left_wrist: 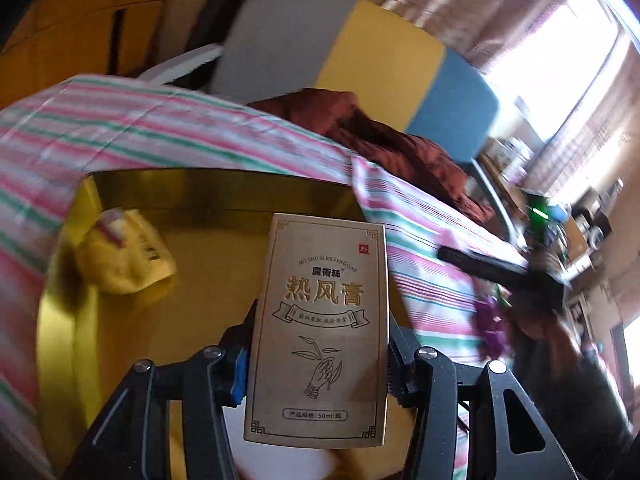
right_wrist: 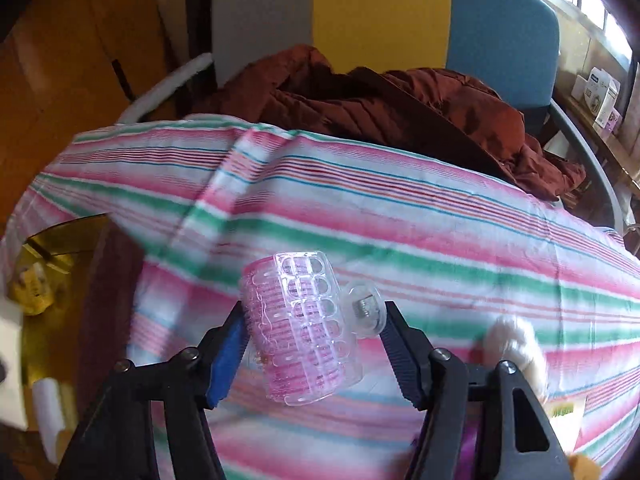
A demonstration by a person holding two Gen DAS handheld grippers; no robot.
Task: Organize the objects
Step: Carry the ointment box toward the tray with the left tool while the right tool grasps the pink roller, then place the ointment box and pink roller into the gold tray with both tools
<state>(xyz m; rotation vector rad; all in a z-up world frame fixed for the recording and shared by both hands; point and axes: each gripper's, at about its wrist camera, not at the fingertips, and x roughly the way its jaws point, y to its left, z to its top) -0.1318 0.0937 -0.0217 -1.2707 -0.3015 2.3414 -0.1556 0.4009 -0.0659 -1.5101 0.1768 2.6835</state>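
My left gripper point(left_wrist: 320, 344) is shut on a tan printed carton point(left_wrist: 320, 328) and holds it upright above a shiny gold box point(left_wrist: 208, 248). A yellow packet point(left_wrist: 124, 256) lies in that box at the left. My right gripper point(right_wrist: 314, 336) is shut on a clear pink hair roller point(right_wrist: 304, 328) with a clear clip on its right side, above the striped cloth point(right_wrist: 400, 224). The right gripper's dark body also shows at the right edge of the left wrist view point(left_wrist: 504, 270).
A striped cloth point(left_wrist: 120, 132) covers the surface around the gold box, whose corner shows at the left of the right wrist view point(right_wrist: 52, 264). A rust-brown jacket point(right_wrist: 400, 108) lies behind, against a grey, yellow and blue panel point(right_wrist: 380, 12). A cream fluffy item point(right_wrist: 516, 344) lies at the right. Shelves with boxes point(right_wrist: 600, 96) stand far right.
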